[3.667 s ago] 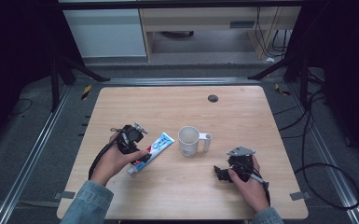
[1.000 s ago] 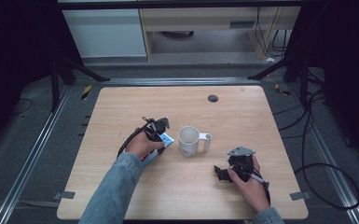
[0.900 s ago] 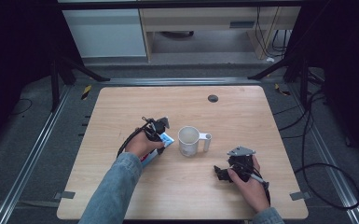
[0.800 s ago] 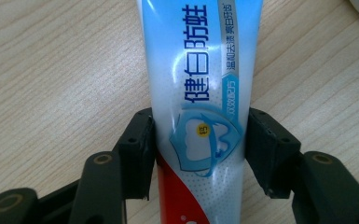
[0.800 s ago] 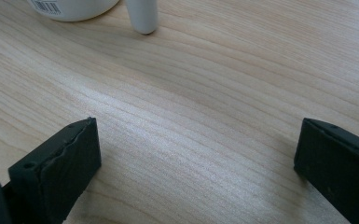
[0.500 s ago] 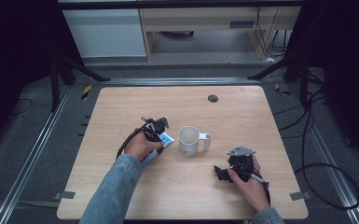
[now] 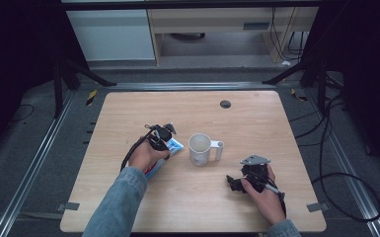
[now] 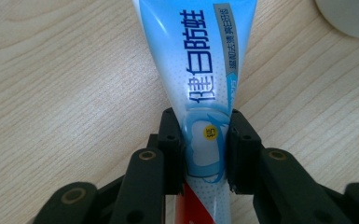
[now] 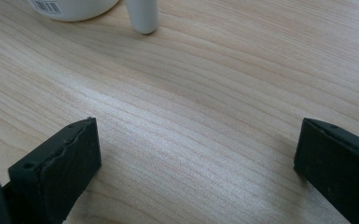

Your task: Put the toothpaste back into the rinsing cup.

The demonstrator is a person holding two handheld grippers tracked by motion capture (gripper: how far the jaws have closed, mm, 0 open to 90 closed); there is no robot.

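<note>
Pinching toothpaste tube, left tool clamped.

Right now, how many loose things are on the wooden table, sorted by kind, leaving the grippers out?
Blue and white plastic toothpaste tube, lying flat: 1
White ceramic mug with a side handle, standing upright: 1
Total: 2
The small dark round spot near the far edge of the light wooden table looks like part of the tabletop, so it is not counted.

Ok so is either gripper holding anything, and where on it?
The left gripper is shut on the toothpaste tube, pinching its narrower part. The right gripper is open, holding nothing.
</note>
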